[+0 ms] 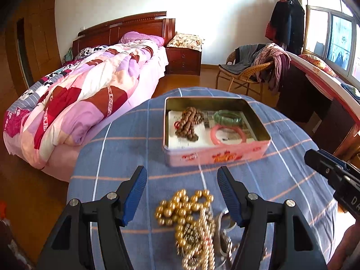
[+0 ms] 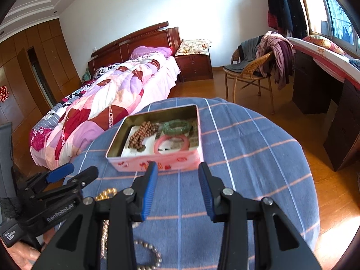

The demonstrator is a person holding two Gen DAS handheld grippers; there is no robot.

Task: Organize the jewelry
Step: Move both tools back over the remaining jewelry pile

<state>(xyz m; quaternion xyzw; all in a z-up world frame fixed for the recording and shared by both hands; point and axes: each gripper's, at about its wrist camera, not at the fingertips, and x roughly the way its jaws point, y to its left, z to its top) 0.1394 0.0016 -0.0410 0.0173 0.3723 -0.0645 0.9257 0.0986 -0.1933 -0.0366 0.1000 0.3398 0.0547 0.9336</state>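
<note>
A pink tin box (image 1: 216, 154) (image 2: 157, 160) stands open on the round table with a blue checked cloth (image 1: 126, 148) (image 2: 247, 148). In it lie a brown bead string (image 1: 189, 122) (image 2: 141, 136), a green bangle (image 1: 227, 115) (image 2: 177, 126) and a pink bangle (image 1: 229, 135) (image 2: 172, 146). My left gripper (image 1: 180, 175) is open, its fingers on either side of a heap of gold bead necklaces (image 1: 191, 220) (image 2: 105, 194) on the cloth. My right gripper (image 2: 176, 171) is open and empty just in front of the tin. A silver bead chain (image 2: 150, 254) lies below it.
A bed with a pink patchwork quilt (image 1: 85, 103) (image 2: 103, 103) stands left of the table. A wicker chair with clothes (image 1: 254, 67) (image 2: 258, 67) and a dark desk (image 1: 315, 94) (image 2: 326, 90) are to the right. The right gripper's body (image 1: 333, 171) shows at the left view's right edge.
</note>
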